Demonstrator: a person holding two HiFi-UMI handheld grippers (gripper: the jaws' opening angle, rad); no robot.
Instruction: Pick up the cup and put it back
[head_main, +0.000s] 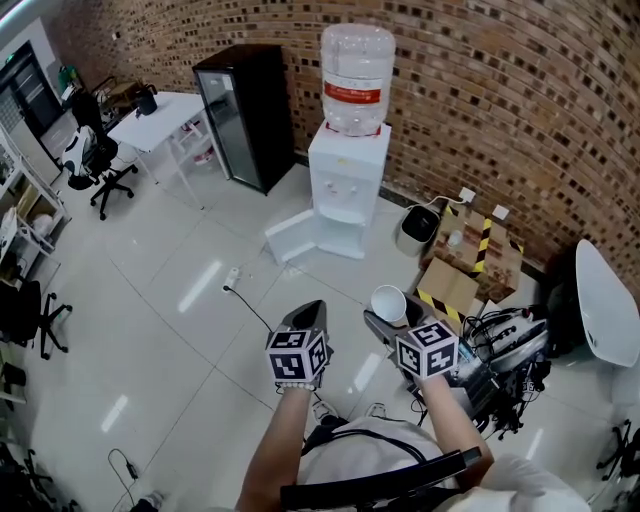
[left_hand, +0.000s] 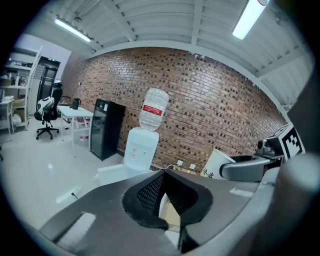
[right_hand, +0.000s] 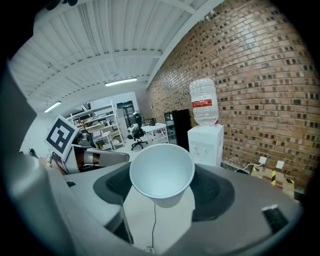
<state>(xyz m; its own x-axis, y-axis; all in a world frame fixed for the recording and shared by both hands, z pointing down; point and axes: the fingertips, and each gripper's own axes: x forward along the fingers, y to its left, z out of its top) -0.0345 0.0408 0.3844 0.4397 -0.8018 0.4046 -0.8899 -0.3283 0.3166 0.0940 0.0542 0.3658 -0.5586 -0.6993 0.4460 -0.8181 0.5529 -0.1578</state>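
Gripping a white paper cup (right_hand: 161, 172) between its widely spread jaws, the right claw (head_main: 384, 322) holds it off the floor with the open mouth facing back toward the claw. The left claw (head_main: 308, 318), just beside it, has its jaws drawn together at the tips with nothing between them.

Ahead of both claws stands a white water dispenser (head_main: 345, 190) with a clear bottle (head_main: 357, 80) on top, against a brick wall (head_main: 520, 110). Nothing stands between the claws and the dispenser except bare tiled floor, where a power strip (head_main: 231, 277) lies ahead of the left claw. A black cabinet (head_main: 245, 115) stands beyond the left claw. Cardboard boxes (head_main: 470, 255) with yellow-black tape and a small bin (head_main: 418, 228) sit beyond the right claw.

A tangle of cables (head_main: 505, 350) lies to the outer side of the right claw, hard to sort out. The cup's base is hidden in both claw views.
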